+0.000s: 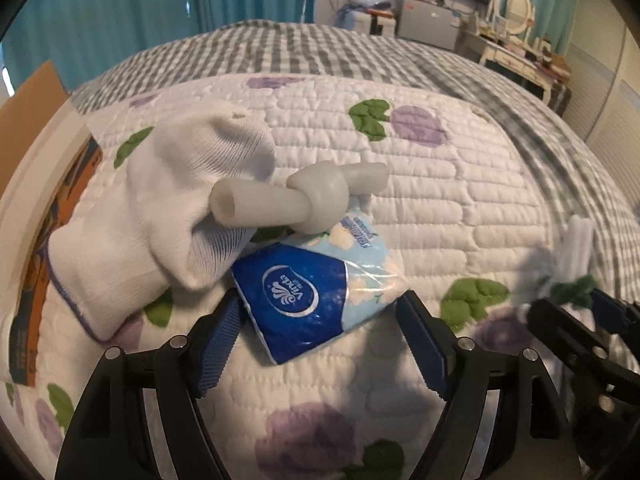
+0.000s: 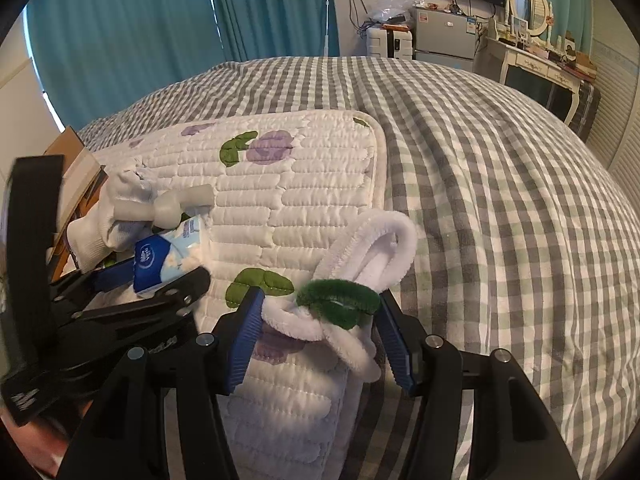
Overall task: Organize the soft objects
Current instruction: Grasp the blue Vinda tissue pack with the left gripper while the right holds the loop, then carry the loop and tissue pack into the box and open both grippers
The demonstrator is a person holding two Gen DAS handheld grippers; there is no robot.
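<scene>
A blue Vinda tissue pack [image 1: 316, 292] lies on the white floral quilt [image 1: 440, 200]. My left gripper [image 1: 322, 340] is open, its blue pads on either side of the pack's near end. A white sock [image 1: 160, 208] and a knotted grey rubber tube [image 1: 304, 200] lie just behind the pack. My right gripper [image 2: 320, 336] is open around a white and green pipe-cleaner bundle [image 2: 352, 288] at the quilt's right edge. The pack [image 2: 168, 258], sock [image 2: 104, 224] and tube [image 2: 168, 206] also show at the left of the right wrist view, with the left gripper [image 2: 152, 276] around the pack.
A cardboard box [image 1: 36, 184] stands at the quilt's left edge. The quilt lies on a grey checked bedspread [image 2: 500, 200]. Teal curtains [image 2: 140, 20], a dressing table [image 2: 536, 52] and a small fridge [image 2: 444, 36] stand beyond the bed.
</scene>
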